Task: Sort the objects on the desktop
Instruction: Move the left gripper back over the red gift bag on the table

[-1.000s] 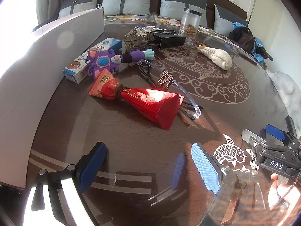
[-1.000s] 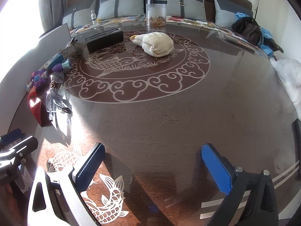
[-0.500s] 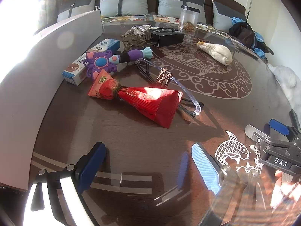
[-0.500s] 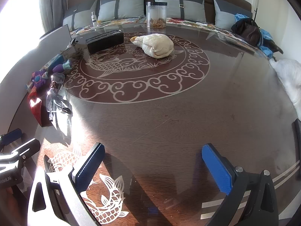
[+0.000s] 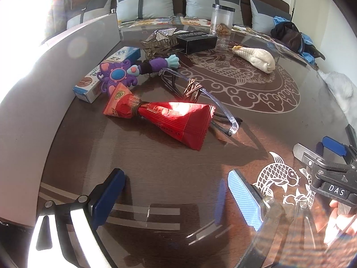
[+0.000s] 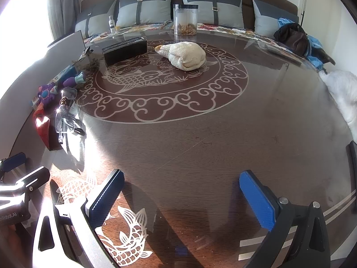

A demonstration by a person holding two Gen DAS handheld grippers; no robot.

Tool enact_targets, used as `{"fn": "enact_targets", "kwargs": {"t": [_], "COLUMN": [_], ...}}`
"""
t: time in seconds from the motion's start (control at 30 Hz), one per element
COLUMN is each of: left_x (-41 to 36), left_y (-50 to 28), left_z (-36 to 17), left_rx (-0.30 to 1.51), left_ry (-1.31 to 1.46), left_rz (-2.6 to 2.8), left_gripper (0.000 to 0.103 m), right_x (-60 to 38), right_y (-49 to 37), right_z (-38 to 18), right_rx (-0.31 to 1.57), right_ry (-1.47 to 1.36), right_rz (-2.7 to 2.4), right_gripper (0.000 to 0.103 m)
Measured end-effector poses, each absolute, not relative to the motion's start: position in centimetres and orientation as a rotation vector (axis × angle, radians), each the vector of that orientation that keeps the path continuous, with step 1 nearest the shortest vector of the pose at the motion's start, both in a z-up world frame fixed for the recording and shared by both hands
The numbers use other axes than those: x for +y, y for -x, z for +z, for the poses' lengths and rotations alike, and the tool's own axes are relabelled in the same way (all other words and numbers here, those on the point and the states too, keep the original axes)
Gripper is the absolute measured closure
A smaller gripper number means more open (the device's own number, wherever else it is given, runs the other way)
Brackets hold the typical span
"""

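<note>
Through the left wrist camera, my left tool (image 5: 174,198) hangs spread wide and empty above the tabletop (image 5: 156,167). Just ahead lies the red packet (image 5: 165,118), touching the clear glasses (image 5: 214,107), with the purple toy (image 5: 125,72) and toothpaste box (image 5: 104,73) beyond.

Through the right wrist camera, my right tool (image 6: 180,197) also gapes empty; the knitted pouch (image 6: 185,54) and black box (image 6: 125,49) sit well ahead.

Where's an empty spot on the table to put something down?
Bare table stretches from the cream cloth bundle to the right gripper. It's crowded by the red packet, glasses and purple toy.
</note>
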State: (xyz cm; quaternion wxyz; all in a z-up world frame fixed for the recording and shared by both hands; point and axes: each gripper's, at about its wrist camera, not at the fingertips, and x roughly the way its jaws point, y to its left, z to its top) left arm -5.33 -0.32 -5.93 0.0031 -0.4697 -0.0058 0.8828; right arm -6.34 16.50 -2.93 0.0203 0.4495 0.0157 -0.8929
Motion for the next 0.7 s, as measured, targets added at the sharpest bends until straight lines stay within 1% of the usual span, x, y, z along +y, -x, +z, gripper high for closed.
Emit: {"fn": "enact_targets", "kwargs": {"t": [0.5, 0.7], "left_x": [-0.22, -0.24], "left_y": [5.30, 5.30], "left_z": [-6.00, -6.02], "left_rx": [0.002, 0.002], "left_ry": [1.471, 1.474], "left_rz": [2.770, 2.772], "left_gripper": [0.007, 0.004], "right_x": [16.53, 16.48], "right_y": [6.27, 6.19], "right_z": [-2.93, -2.76], "right_rx": [0.049, 0.050], "right_ry": [-1.391, -1.380], "right_rz": [-2.771, -2.777], "right_gripper": [0.000, 0.000]}}
